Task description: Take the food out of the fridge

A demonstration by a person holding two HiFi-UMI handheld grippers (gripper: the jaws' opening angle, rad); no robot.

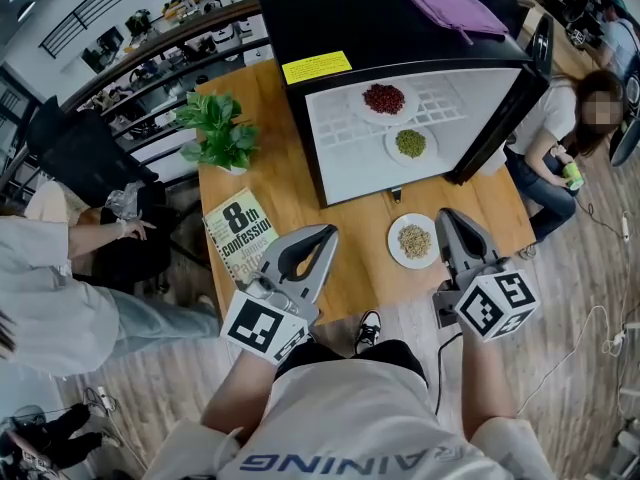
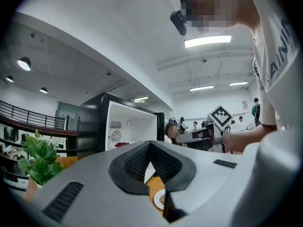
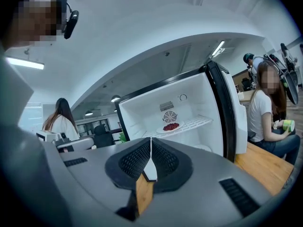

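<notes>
Grey plastic, ribbed black pads: my left gripper (image 1: pixel 322 234) & right gripper (image 1: pixel 448 218) were both clenched, nothing betw. the jaws. A round white plate of pale grains (image 1: pixel 414 240) sat on the wood table (image 1: pixel 300 193) by the right one. The open black fridge (image 1: pixel 400 38) beyond held a red-bean plate (image 1: pixel 384 98) on its wire shelf, w/ a green-bean plate (image 1: pixel 410 143) below.

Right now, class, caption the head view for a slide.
Shut left gripper and right gripper face an open fridge holding two food plates; a third plate on the table.

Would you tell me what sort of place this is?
Probably an open-plan office or lab: rows of cluttered desks, people seated around, and a small fridge staged on a wooden table.
</notes>
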